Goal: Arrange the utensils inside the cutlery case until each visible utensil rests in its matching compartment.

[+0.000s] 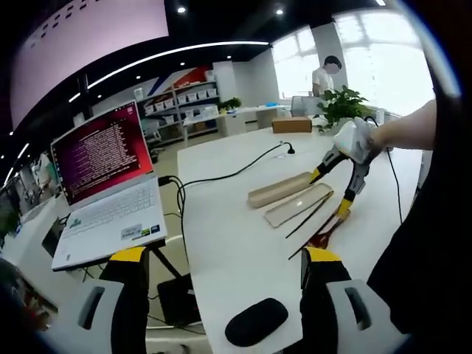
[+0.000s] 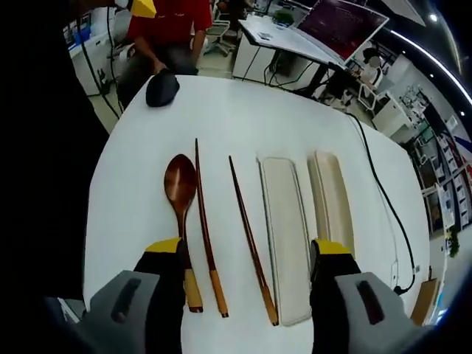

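The beige cutlery case lies open as two long halves side by side, a flat one (image 2: 286, 236) and a narrower, deeper one (image 2: 332, 199). To their left on the white table lie two dark wooden chopsticks (image 2: 249, 236) (image 2: 206, 228) and a brown wooden spoon (image 2: 181, 184), all outside the case. My right gripper (image 2: 249, 247) hovers open over the chopsticks' handle ends with nothing in it. In the left gripper view that right gripper (image 1: 332, 193) hangs above the case halves (image 1: 280, 189) (image 1: 299, 205), and my left gripper (image 1: 223, 254) stands open and far back.
A black mouse (image 2: 162, 88) (image 1: 256, 321) sits near the table's edge. An open laptop (image 1: 103, 192) stands on a stand beside the table. A black cable (image 2: 376, 184) runs along the far side of the table. A person in a red shirt (image 2: 173, 18) sits behind the mouse.
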